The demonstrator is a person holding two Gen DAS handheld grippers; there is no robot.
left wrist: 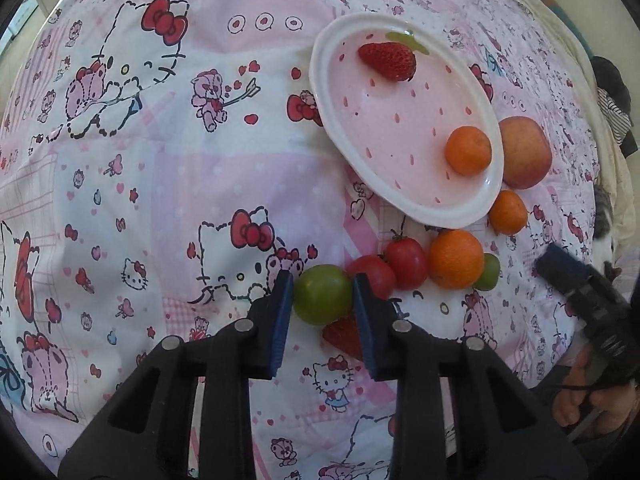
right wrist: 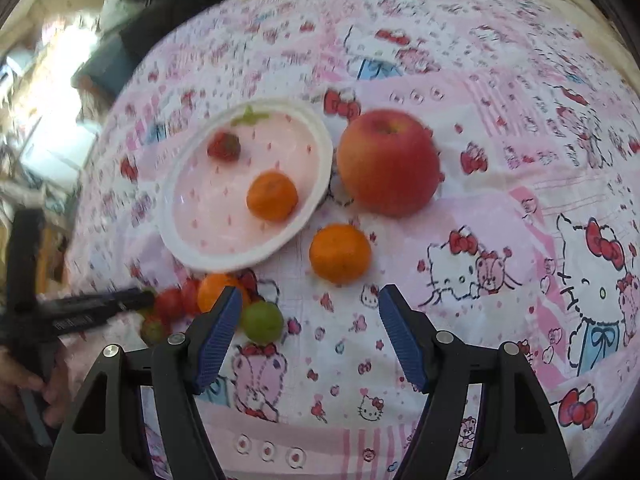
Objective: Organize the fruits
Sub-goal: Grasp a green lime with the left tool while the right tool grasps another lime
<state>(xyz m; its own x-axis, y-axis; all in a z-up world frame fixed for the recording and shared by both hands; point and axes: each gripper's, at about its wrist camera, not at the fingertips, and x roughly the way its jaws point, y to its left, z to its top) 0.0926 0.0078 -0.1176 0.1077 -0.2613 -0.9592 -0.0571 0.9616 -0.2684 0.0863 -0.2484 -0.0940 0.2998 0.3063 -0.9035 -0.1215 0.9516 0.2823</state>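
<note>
Presently the green tomato [left wrist: 323, 299] sits between the blue pads of the left gripper [left wrist: 322, 292], both pads touching its sides, so the tool is clamped on it. It rests on the patterned cloth [left wrist: 160, 184], just off the near rim of the pink plate [left wrist: 404, 208].

Directly beside it, a red tomato [left wrist: 374, 274] touches its far side, and a second red tomato [left wrist: 406, 262] stands next in the row. A large mandarin [left wrist: 456, 258] follows, with a smaller green fruit [left wrist: 489, 272] tucked against it. A strawberry [left wrist: 344, 336] lies partly hidden under the left gripper's right pad.

On the plate a strawberry [left wrist: 387, 60] rests toward the far rim and a small mandarin [left wrist: 468, 150] toward the rim nearest the apple. Outside that rim, an apple [left wrist: 524, 152] stands close against the plate, and another mandarin [left wrist: 507, 212] lies near the rim below it.

The right gripper [right wrist: 310, 312] hangs above the cloth with its pads well apart and nothing between them; the loose mandarin [right wrist: 340, 252] lies just ahead of it. Its view is smeared by motion on the left side, so the cluster near the left gripper's arm [right wrist: 92, 308] reads only as probable red tomatoes [right wrist: 176, 300]. A person's hand [left wrist: 588, 404] grips the right tool's handle at the cloth's right edge.
</note>
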